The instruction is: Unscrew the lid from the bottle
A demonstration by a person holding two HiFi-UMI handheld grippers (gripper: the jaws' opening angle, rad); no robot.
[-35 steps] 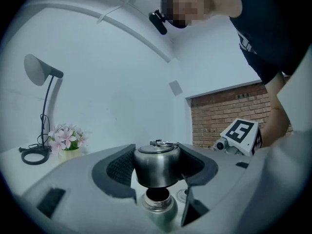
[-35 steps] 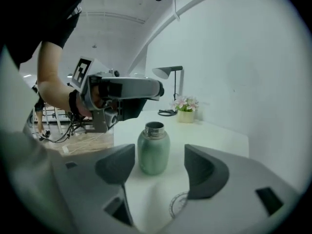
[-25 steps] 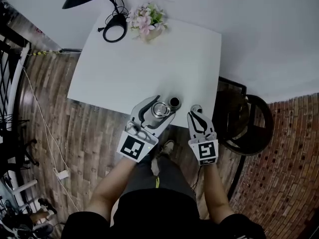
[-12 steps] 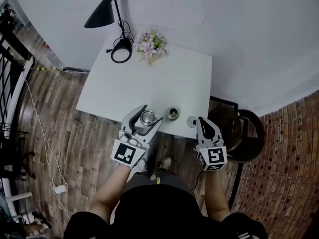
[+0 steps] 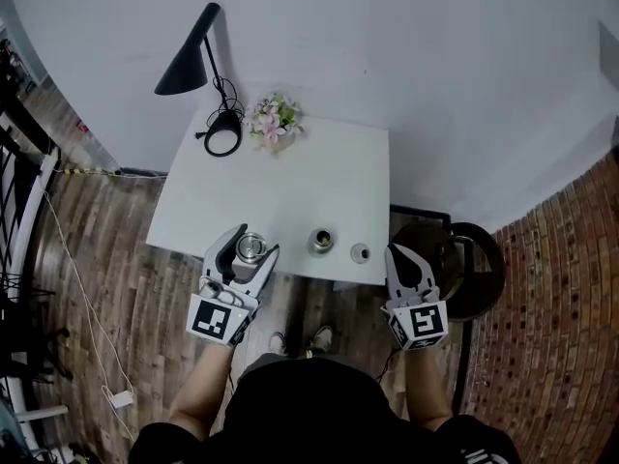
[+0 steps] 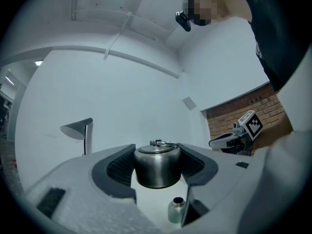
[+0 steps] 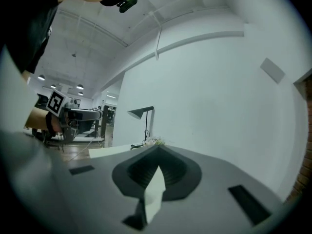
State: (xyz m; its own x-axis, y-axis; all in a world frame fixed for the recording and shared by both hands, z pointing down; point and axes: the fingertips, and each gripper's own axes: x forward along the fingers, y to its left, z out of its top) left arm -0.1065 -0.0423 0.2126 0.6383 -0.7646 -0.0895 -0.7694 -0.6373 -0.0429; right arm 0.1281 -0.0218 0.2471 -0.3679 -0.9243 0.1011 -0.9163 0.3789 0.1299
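Your bottle stands upright near the front edge of the bench, its mouth open, with nothing touching it. There is one bottle and one steel lid, and the two are apart.

The lid is in your left tool, to the bottle's left in the head view. That tool's two pads press on the lid's round sides, one on each side. The lid's flat top faces up and carries a single wire loop. In the left gripper view the lid hangs above the bench, and the bottle shows lower down, beyond it.

One small round disc lies flat on the bench just right of the bottle, near the front right corner. It is too small to tell what it is.

Your right tool sits off that corner. Its two jaws are pressed together and nothing is between them.

That makes two tools, one gripping and one empty.

Three more things share the scene. At the back of the bench are one black lamp, with its round base on the bench top, and one bunch of pink flowers just beside that base. One dark round stool stands on the plank floor to the bench's right.
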